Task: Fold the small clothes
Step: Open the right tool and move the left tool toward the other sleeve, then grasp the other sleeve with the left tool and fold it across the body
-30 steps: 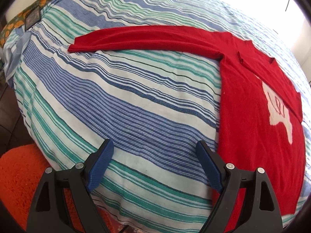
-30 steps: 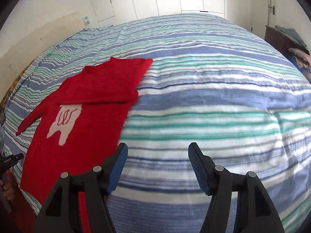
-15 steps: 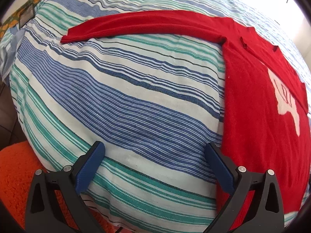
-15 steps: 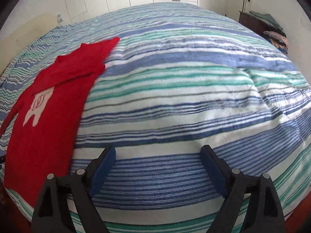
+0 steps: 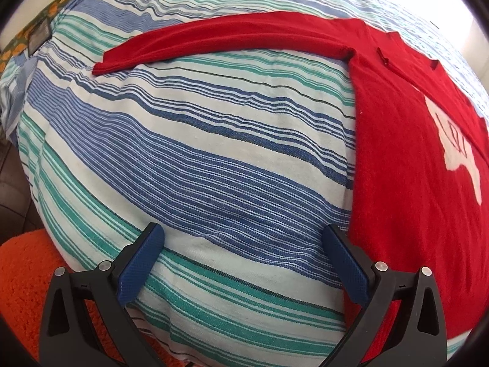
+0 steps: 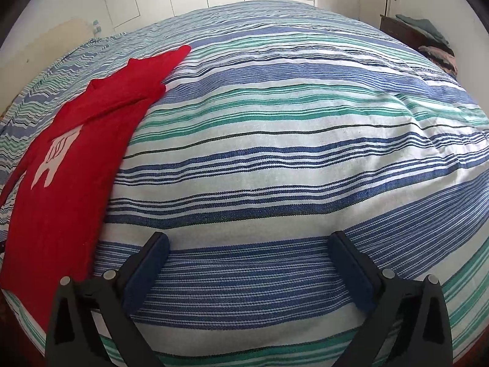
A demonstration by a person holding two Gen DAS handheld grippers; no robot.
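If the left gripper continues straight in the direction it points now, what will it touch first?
Most likely the striped bedspread. The left gripper is open with nothing between its jaws and points down at bare cover. The red sweater lies just beside its right finger, so it would probably be missed, though depth is unclear.

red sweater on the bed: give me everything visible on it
The red sweater looks like a soft knit with long sleeves and a white motif on the chest. It lies flat, front up, on the striped bedspread. One sleeve stretches straight out sideways; the other is folded across the upper chest. Its hem reaches the bed's near edge. Neither gripper touches it.
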